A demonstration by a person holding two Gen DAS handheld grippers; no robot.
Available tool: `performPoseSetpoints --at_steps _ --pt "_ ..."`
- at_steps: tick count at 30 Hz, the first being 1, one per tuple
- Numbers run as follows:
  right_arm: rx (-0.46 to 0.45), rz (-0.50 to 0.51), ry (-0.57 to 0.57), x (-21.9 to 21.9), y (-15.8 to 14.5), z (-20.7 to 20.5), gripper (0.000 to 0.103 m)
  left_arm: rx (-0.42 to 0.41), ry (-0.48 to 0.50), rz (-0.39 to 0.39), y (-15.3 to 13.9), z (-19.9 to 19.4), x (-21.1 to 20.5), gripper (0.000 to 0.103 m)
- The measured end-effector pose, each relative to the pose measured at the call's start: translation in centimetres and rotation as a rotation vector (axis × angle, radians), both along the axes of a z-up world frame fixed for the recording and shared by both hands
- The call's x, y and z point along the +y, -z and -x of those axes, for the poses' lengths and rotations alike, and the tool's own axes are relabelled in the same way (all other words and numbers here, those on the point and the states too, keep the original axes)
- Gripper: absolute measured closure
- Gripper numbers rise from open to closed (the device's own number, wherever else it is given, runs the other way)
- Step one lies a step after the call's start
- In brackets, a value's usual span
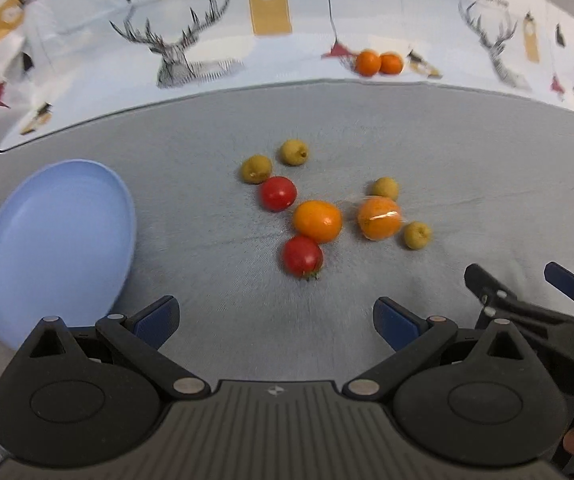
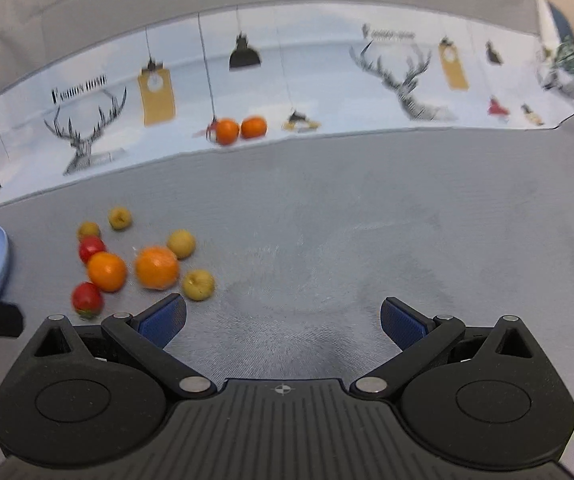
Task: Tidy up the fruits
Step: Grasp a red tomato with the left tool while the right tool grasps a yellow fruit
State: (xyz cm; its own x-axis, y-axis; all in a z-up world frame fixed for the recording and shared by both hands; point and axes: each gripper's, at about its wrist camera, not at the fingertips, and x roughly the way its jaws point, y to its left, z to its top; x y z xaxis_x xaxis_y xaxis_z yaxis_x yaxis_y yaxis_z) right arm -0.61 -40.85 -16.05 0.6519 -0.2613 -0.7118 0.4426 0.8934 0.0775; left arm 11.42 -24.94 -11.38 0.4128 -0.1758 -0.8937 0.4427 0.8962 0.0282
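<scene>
Small round fruits, red, orange and yellow-green, lie clustered on the grey cloth surface, right of the empty pale blue plastic plate. Left gripper and right gripper hover near, fingers apart, holding nothing.

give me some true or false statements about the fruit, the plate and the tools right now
1. The blue plate holds two tomatoes. False: it holds nothing; both lie on the grey cloth.
2. The left tool is open. True.
3. The right tool grips an orange. False: it is open, holding nothing.
4. One orange is in clear wrap. True.
5. Two oranges sit apart, at the patterned backdrop. True.
</scene>
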Motion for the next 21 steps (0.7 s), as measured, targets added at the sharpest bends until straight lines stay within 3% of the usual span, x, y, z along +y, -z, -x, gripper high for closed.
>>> performPoseSetpoints --at_steps 10,12,16,21 --pt "0.064 0.047 -0.198 0.9 4.6 -5.0 0.0 0.049 0.021 -0.067 6.9 -4.6 -2.2 0.0" --pt "0.043 0.055 -0.209 0.9 4.9 -5.2 0.0 0.024 0.014 -0.025 7.1 -4.8 -2.0 0.0" --pt "-0.002 0.051 -0.196 0.7 5.4 -5.3 0.0 -0.003 0.044 -0.026 7.4 -4.9 -2.2 0.0" --pt "-0.03 0.072 -0.189 1.0 5.6 -5.8 0.001 0.023 0.04 -0.028 7.1 -5.6 -2.4 0.001"
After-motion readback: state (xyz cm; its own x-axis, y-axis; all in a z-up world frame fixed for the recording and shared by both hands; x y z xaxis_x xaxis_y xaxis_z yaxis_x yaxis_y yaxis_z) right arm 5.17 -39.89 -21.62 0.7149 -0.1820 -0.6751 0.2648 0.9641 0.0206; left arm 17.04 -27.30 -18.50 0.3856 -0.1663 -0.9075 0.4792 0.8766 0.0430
